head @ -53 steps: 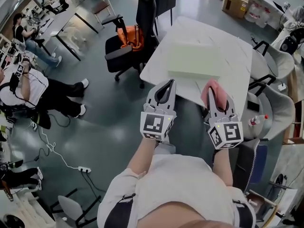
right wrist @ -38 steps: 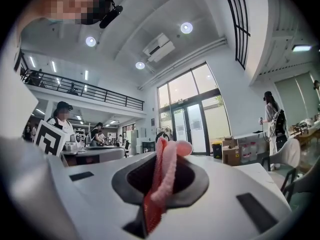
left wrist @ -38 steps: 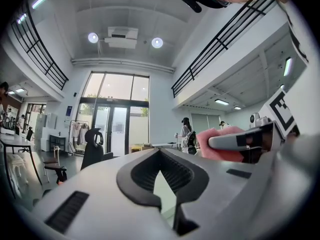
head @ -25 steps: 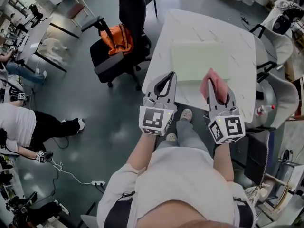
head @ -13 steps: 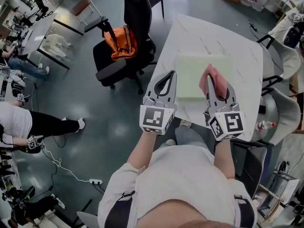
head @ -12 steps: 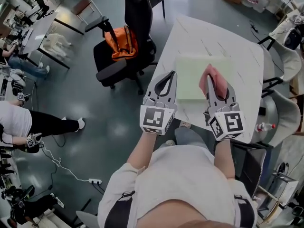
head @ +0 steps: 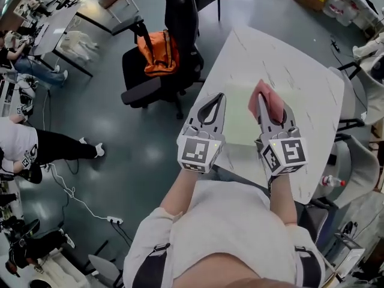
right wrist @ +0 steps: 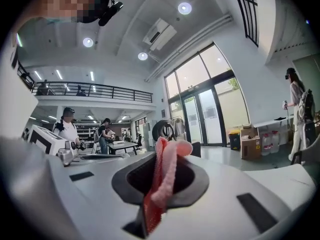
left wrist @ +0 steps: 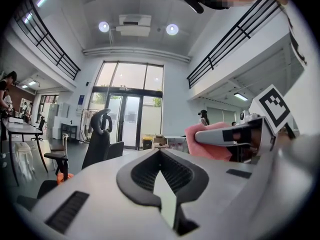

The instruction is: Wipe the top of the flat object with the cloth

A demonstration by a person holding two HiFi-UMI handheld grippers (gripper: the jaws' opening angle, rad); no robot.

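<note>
A pale green flat board [head: 239,120] lies on the white marble table [head: 282,65]. My right gripper [head: 260,99] is shut on a pink cloth [head: 269,101] and hovers over the board's near part. In the right gripper view the cloth [right wrist: 162,181] hangs pinched between the jaws, whose tips [right wrist: 161,149] point out into the room. My left gripper [head: 218,97] is shut on nothing and hangs over the board's near left edge. The left gripper view looks past its own tips [left wrist: 159,153] at the right gripper [left wrist: 240,134] and the cloth [left wrist: 200,145] beside it.
A black office chair [head: 174,23] with an orange bag [head: 157,51] stands left of the table. A grey chair [head: 355,164] and a small bottle [head: 327,180] are on the right. People sit at desks at far left [head: 18,146].
The person has stepped closer to the table. Both grippers moved forward from in front of the table edge to over the board. The cloth stays in the right gripper.
</note>
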